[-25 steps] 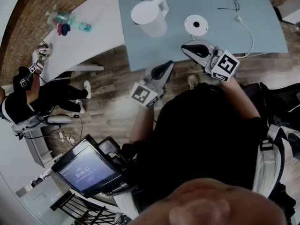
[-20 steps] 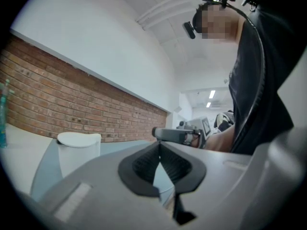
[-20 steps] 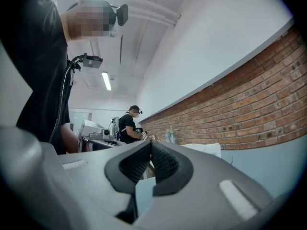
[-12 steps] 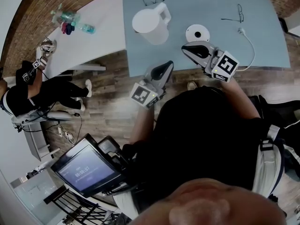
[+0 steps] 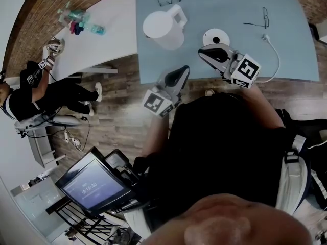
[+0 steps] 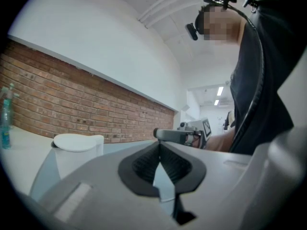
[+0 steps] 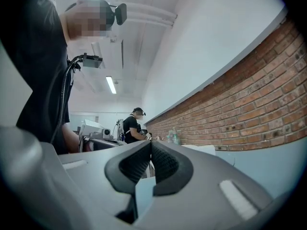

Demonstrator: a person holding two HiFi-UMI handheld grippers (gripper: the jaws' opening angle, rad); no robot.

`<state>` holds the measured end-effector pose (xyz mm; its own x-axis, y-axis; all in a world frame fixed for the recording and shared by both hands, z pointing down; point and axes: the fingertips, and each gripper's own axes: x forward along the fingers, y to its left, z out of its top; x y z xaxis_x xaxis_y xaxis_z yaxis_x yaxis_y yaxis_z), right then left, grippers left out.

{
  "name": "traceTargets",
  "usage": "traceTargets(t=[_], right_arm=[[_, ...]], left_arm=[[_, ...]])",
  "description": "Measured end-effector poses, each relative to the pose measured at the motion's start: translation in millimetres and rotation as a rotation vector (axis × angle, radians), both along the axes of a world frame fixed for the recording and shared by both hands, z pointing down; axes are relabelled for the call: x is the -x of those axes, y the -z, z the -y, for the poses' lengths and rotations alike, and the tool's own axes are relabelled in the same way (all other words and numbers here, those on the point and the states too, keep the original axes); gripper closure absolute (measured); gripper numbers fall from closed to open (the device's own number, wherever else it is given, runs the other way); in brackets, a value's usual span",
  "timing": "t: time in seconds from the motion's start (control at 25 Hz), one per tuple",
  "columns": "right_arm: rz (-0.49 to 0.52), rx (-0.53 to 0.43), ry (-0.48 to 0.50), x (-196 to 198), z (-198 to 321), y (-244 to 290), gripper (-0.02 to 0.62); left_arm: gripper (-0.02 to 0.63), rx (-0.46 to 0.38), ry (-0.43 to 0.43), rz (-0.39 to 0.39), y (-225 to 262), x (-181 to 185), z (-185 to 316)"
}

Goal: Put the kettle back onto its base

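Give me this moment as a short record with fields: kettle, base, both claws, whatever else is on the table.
kettle: white kettle, upright on the blue table, lid closed, not on its base
base: round white base, bare, to the right of the kettle in the head view, apart from it
left claw: shut, empty, not touching the kettle
right claw: shut, empty, nearer the base than the kettle
other items: two pairs of glasses; cord with plug
task state: kettle not yet grasped
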<state>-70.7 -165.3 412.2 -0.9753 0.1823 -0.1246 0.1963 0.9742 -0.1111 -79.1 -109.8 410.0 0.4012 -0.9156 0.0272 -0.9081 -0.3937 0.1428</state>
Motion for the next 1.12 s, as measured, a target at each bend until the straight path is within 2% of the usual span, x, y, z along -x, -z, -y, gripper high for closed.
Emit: traceTargets(t=[0.56,0.84,1.12], right_arm=[[0.004,0.023,0.063,19.2,7.1,-8.9,0.592],[-0.003,0.015,0.038,26.8,12.6,-5.8,0.592],[-0.01,-0.002,-0.001,36.2,21.0,-3.1,0.592]], left_arm=[[0.604,0.018,0.066,0.004,-7.3,14.8,3.5],[0.604,0.018,0.043,-0.009,-7.1,22.9,6.8],[0.604,-0.019,0.012,0.0,2.5,39.7,17.5]])
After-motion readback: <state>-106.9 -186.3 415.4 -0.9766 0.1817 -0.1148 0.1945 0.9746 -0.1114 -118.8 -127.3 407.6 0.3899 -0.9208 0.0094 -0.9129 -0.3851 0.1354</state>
